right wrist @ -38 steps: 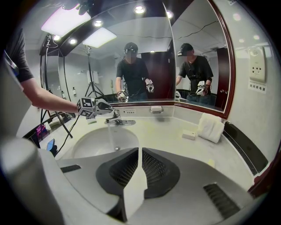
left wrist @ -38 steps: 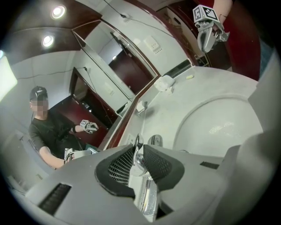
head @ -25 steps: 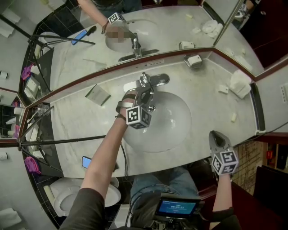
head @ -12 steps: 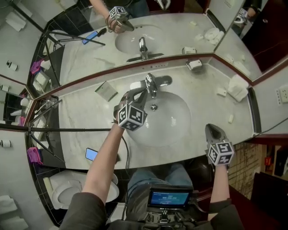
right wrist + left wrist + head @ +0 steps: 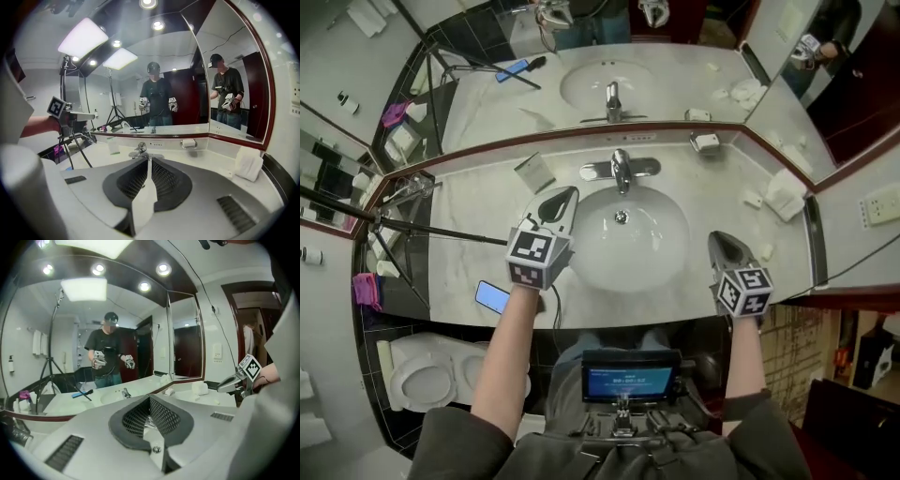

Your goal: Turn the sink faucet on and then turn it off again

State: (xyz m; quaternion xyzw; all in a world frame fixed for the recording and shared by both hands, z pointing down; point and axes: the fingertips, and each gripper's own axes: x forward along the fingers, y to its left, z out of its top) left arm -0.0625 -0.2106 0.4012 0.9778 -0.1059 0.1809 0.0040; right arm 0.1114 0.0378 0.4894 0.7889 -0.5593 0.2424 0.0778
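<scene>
Head view only: phone (image 5: 492, 296) at counter's front edge. Faucet (image 5: 621, 171) at back of sink (image 5: 666, 253). Right gripper view only: faucet front-on, just past jaw tips.

Left gripper (image 5: 565, 195) over sink's left rim, jaws just been closing, now together, nothing between. Right gripper (image 5: 719, 239) by sink's right rim, tips together, empty.

1 second earlier left gripper was at faucet; now well apart.

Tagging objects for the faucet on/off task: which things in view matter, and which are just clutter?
Job: faucet, sink basin, left gripper, right gripper.
Lying about: phone, folded towel, soap dish, tripod.
</scene>
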